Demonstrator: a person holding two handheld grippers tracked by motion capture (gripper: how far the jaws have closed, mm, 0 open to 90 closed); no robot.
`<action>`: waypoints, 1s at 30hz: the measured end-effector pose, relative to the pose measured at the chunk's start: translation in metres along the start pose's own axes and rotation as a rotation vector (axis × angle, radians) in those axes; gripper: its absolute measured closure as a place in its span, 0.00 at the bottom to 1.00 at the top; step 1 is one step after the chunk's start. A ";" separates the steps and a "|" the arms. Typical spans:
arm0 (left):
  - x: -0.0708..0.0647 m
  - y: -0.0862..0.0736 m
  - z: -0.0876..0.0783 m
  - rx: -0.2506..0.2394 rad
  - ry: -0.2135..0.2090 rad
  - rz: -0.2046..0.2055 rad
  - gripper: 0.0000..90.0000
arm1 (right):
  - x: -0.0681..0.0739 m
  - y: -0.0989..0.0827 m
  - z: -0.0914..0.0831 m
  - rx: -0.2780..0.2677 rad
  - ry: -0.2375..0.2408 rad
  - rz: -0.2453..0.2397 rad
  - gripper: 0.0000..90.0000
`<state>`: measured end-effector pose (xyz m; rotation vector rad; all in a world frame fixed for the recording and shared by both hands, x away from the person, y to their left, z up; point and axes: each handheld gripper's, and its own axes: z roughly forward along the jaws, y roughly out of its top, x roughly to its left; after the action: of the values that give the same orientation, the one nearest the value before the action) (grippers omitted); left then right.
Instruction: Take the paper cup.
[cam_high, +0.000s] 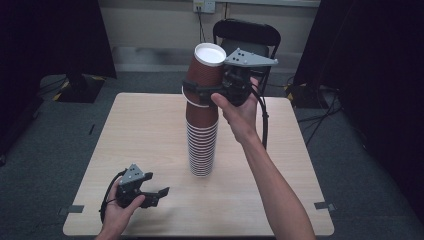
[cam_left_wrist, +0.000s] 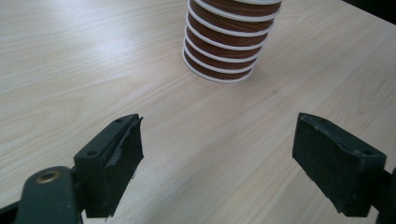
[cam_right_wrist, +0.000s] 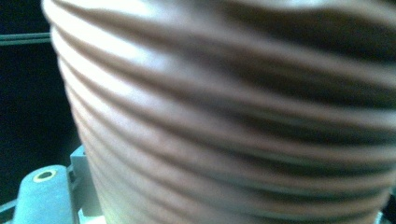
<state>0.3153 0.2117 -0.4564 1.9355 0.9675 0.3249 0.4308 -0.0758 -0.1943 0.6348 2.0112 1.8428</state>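
Observation:
A tall stack of brown ribbed paper cups (cam_high: 201, 145) stands rim-down at the middle of the wooden table (cam_high: 145, 130). Its white rims (cam_left_wrist: 229, 42) also show in the left gripper view. The top cup (cam_high: 206, 70) sits tilted above the stack, its white end up. My right gripper (cam_high: 204, 91) is shut on it, with one black jaw across its front. The cup's ribbed wall (cam_right_wrist: 233, 121) is blurred and close in the right gripper view. My left gripper (cam_high: 156, 195) rests low near the table's front left, open (cam_left_wrist: 217, 135), with nothing between its fingers.
A black folding chair (cam_high: 247, 35) stands behind the table's far edge. Dark curtains hang on both sides. The right gripper's cable (cam_high: 263, 125) hangs down over the table to the right of the stack. Tape marks (cam_high: 325, 205) sit on the floor by the table's front corners.

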 end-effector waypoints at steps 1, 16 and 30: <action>0.000 0.000 0.000 -0.001 0.000 0.000 0.18 | 0.000 0.001 0.000 -0.002 -0.002 0.000 0.16; 0.000 0.000 0.000 0.000 0.002 -0.001 0.18 | 0.002 0.017 -0.011 -0.036 -0.009 -0.007 0.16; 0.000 -0.001 -0.001 -0.029 0.020 0.013 0.18 | -0.001 0.025 -0.032 -0.062 -0.035 -0.012 0.16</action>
<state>0.3146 0.2124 -0.4565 1.9163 0.9593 0.3645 0.4169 -0.1022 -0.1659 0.6316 1.9241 1.8664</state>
